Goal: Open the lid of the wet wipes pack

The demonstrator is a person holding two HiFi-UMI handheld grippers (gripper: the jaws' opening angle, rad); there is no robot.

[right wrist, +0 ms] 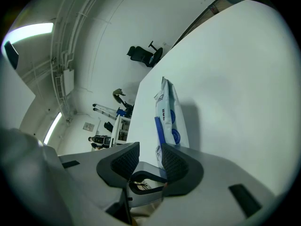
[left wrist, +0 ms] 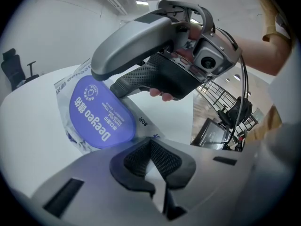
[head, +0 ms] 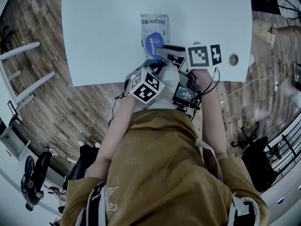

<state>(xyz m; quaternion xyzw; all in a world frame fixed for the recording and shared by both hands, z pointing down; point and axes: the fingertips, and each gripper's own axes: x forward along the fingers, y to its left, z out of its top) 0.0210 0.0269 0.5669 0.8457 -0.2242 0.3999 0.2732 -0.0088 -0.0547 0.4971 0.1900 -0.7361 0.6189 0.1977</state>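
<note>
The wet wipes pack (head: 154,25) lies flat on the white table (head: 103,32), near its front edge, with the blue lid (head: 153,42) facing up on the half closest to you. Both tools are gathered at that near end.

Your right hand-held gripper (right wrist: 143,161) is open, with a clear gap between its pads and nothing clamped. In its own view the blue edge of the lid runs down just beside one pad. Your left hand-held gripper (left wrist: 151,157) has its jaws only narrowly apart, right at the pack's near end. Only a pale surface shows between the pads, and I cannot tell whether any of the wrapper's edge sits in there.

Expect the pack to be soft and light: a film pouch that will slide on the smooth table and lift bodily if you pull on the lid alone. The lid looks like a stiff plastic flap, thin at the rim, probably snapped shut. Take it by the free lip with the right tool, biting just the rim. Use the left tool to pin or pinch the wrapper's end, not the soft middle, so the pouch stays down as the flap comes up.
</note>
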